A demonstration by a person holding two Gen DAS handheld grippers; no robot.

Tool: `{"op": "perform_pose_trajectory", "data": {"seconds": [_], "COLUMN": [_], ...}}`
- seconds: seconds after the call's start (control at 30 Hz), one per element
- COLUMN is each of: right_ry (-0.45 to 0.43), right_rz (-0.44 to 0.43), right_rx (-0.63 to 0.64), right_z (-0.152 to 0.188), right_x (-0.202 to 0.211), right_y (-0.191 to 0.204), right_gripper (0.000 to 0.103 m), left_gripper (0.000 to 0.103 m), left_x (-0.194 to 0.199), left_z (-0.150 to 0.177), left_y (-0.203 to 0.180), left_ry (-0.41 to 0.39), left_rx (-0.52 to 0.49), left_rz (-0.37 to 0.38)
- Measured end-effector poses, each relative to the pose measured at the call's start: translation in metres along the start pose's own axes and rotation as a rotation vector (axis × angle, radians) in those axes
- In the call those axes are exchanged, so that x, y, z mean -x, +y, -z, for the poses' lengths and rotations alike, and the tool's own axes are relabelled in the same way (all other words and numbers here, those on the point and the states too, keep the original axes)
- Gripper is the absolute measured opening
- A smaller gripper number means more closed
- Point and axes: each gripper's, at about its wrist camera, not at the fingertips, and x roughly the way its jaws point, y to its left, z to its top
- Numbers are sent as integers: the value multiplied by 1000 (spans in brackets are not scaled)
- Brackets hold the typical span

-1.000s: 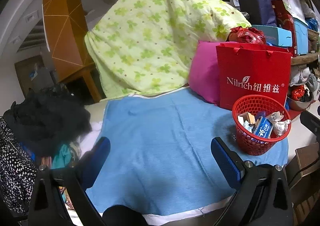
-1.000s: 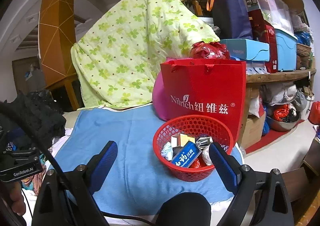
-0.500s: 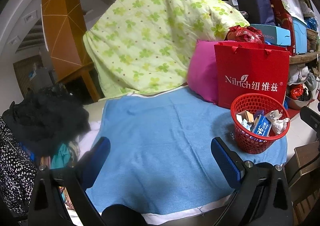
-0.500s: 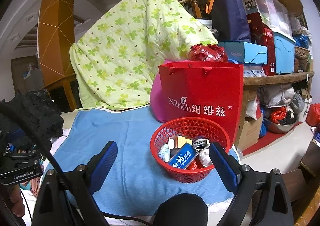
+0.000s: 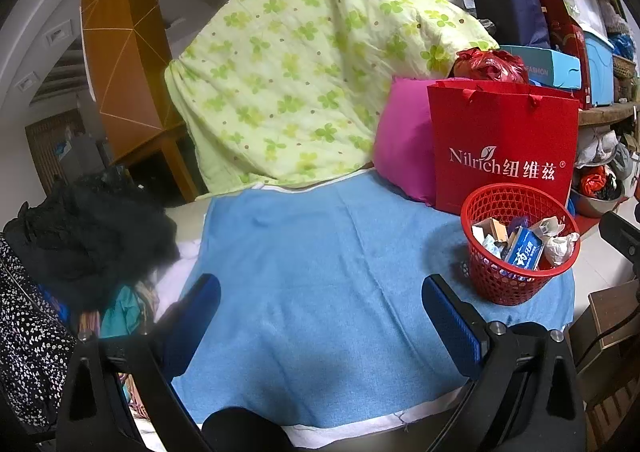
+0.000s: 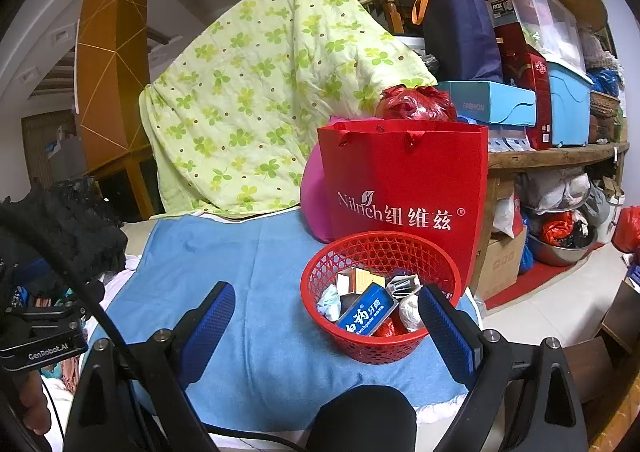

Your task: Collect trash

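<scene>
Left claw (image 5: 320, 316): released, empty.
Right claw (image 6: 326, 326): released, empty; its right finger hides part of the red basket (image 6: 380, 348).
Trash (image 6: 366, 314): piled in basket, lower pieces hidden.

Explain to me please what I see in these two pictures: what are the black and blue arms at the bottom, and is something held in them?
There is no robot here. A person holds a hand tool in each hand, each with two fingers tipped in blue pads, and a wide-angle camera on each tool looks forward along its fingers. One picture comes from the left gripper, the other from the right gripper.

Both grippers stand open and hold nothing; only the blue towel shows between the left one's fingers.

On the towel stands a red mesh basket already holding trash, including a blue toothpaste box, crumpled paper and small cartons. Behind the basket stands a red paper bag, with a pink pillow beside it and a green clover-print quilt draped at the back. Dark clothes are piled on the left.
</scene>
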Motion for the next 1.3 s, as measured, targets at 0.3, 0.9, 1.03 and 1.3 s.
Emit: {"op": "perform_pose_trajectory", "data": {"seconds": [0.3,0.9,1.03,1.3], "right_ry": [2,7,10,10], "right_rz": [0,-4,-4,-2], "right_rx": [2,4,4,1], "right_z": [1,0,1,2], "right_x": [-1,-5,-6,-8], "right_y": [2,3,2,0], "right_gripper": [95,95,95,95], "left_gripper": [100,100,100,100], "left_x": [-3,-6,-7,-7], "left_z": [1,5,6,7], "left_y": [0,0,-1,-1], "left_ry": [6,15,17,19], "left_rx": [1,-4,-6,-7], "left_rz": [6,13,15,18]}}
